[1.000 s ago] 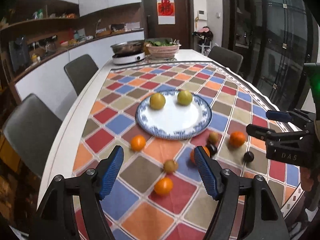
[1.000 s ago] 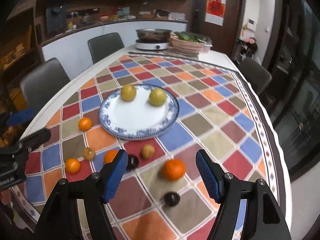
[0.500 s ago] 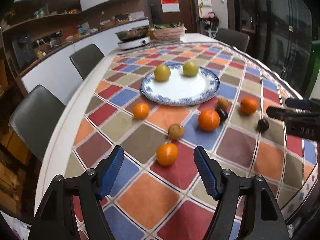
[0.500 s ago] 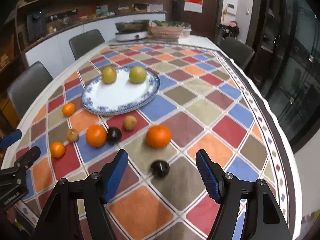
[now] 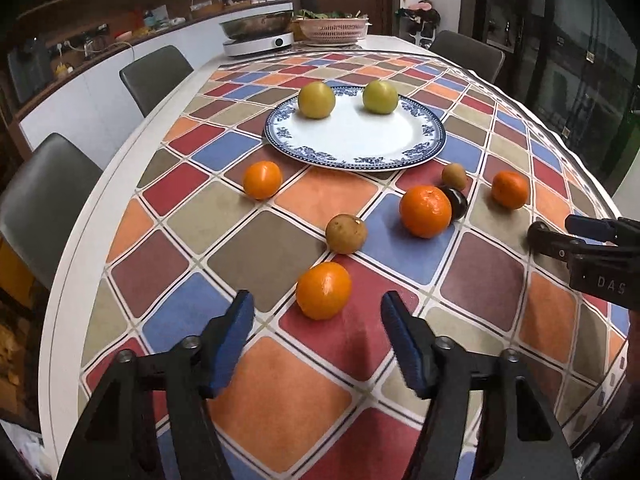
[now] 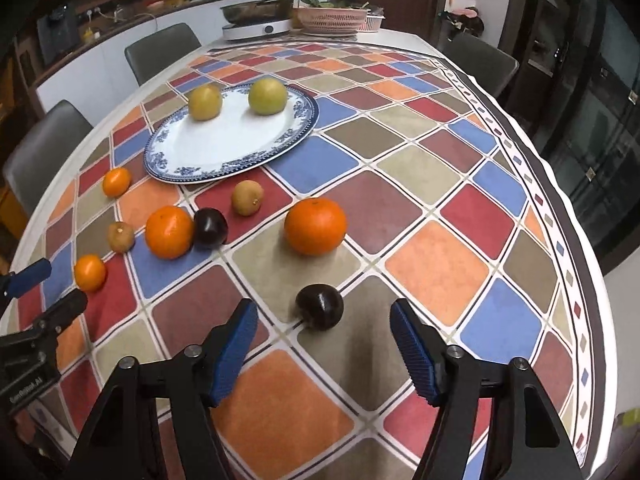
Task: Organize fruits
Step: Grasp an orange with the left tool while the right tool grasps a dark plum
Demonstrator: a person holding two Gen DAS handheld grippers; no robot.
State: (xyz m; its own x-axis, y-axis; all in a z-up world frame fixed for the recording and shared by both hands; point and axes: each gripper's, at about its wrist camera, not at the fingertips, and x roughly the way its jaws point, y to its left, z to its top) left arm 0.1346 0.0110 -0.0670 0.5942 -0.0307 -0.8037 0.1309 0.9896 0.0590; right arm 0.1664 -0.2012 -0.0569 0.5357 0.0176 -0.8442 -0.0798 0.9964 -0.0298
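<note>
Two black plastic hand-held grippers [image 5: 316, 332] [image 6: 320, 338], ribbed blue fingers [image 5: 234, 332], silver screws, white lettering on the side

place: home dining kitchen
signs: dining table [image 5: 120, 184], chairs [image 5: 154, 72], far counter [image 5: 100, 64], induction cooker [image 5: 258, 42]

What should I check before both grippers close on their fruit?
1. Left gripper lined up on near orange: ok; jaws closing, orange ahead of the pads, not between them.
2. Right gripper lined up on near plum: ok; jaws closing, plum just ahead of the pads.
3. Either fruit gripped: not ok, pads touch nothing.
4. Neighbours clear of targets: ok; brown fruit sits apart from the orange.
5. Plate has room: ok, holds only two yellow-green fruits.
6. Depth to tabletop: cannot tell.
</note>
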